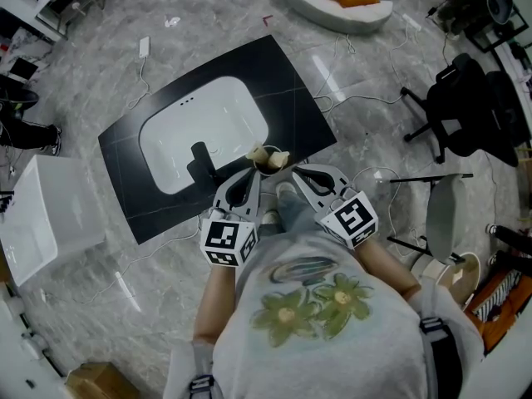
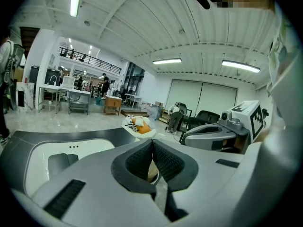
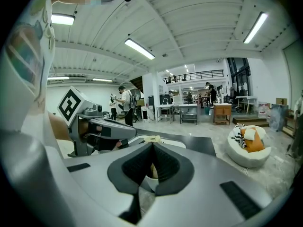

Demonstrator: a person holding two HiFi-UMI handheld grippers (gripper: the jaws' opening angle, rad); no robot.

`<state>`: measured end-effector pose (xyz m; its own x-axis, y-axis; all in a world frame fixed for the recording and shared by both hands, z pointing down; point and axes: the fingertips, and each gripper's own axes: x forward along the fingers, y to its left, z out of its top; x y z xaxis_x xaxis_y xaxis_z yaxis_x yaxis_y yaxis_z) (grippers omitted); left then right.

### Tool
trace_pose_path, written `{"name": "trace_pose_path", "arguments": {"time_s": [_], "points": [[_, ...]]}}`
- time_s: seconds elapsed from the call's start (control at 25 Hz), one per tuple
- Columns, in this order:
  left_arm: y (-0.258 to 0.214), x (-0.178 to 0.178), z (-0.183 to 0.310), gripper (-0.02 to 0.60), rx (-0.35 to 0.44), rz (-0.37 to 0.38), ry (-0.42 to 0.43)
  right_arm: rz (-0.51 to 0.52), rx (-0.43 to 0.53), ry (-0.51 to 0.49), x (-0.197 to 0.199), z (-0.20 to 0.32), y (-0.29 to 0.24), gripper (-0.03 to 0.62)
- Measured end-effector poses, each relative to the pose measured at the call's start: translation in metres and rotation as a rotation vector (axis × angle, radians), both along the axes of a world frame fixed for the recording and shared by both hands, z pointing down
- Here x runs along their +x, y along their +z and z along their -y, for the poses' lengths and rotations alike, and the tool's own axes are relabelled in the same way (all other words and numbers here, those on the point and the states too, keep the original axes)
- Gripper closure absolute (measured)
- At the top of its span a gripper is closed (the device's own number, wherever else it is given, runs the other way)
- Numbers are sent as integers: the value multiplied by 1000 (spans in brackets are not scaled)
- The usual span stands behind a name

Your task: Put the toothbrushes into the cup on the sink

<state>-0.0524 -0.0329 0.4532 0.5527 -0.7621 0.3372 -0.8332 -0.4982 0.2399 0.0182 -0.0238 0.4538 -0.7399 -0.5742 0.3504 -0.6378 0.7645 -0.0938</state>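
Left gripper [image 1: 249, 175] and right gripper [image 1: 298, 173] are both clamped closed, nothing in either. The cup [image 1: 268, 160] sits just past their tips, by the sink [image 1: 162, 127].

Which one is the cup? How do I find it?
Find the big black countertop with the white basin sunk in it. On its edge nearest the person, just right of the black tap, stands the cup. It is the only small cream-coloured thing on that dark slab.
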Motion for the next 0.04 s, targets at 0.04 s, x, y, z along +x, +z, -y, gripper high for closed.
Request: {"name": "trace_pose_path", "arguments": {"time_s": [0.04], "points": [[0, 0, 1, 563, 0, 0, 0, -1, -1, 0, 0, 1, 0, 554]]}}
